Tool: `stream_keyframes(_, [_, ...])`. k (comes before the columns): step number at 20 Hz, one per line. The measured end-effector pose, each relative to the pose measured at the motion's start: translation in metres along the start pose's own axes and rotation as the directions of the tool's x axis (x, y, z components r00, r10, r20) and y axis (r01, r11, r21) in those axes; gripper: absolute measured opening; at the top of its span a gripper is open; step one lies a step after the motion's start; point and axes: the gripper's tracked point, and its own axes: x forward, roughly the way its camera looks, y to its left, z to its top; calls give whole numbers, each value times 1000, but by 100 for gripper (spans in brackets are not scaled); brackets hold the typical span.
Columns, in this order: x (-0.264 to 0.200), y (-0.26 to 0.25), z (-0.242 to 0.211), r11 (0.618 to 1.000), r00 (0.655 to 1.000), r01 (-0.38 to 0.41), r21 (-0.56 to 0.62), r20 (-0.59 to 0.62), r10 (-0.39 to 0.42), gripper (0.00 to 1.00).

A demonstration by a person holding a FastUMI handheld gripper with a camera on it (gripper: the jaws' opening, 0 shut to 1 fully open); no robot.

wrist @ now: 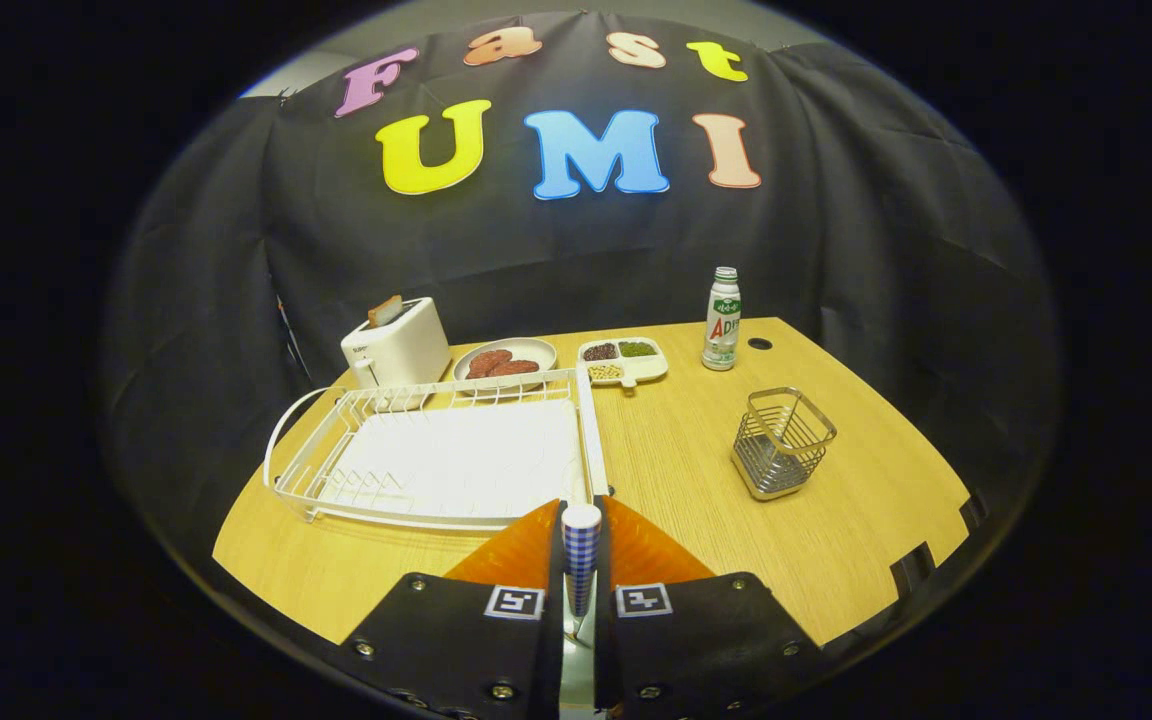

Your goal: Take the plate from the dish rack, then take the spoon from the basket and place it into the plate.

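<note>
While gripper (pixel 581 570) clamps spoon (pixel 581 555) upright, dish rack (pixel 436 450) lies just ahead.

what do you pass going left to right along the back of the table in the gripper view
toaster → round plate of food → divided tray → bottle. Nearer, the tongs are shut on a checked handle.

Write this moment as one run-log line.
gripper: shut on spoon | dish rack: empty | basket: empty | stage: spoon lifted, not yet placed
</note>
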Motion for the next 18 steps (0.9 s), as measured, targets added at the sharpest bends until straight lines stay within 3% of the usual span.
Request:
stream_keyframes(5, [-1, -8, -1, 999, 1000, 15, 34, 0, -15, 17])
stream_keyframes(8, [0, -10, 2, 999, 1000, 23, 47, 9, -23, 36])
stream_keyframes(10, [0, -10, 5, 999, 1000, 21, 42, 12, -22, 42])
stream_keyframes(18, [3, -11, 10, 999, 1000, 25, 43, 15, -25, 42])
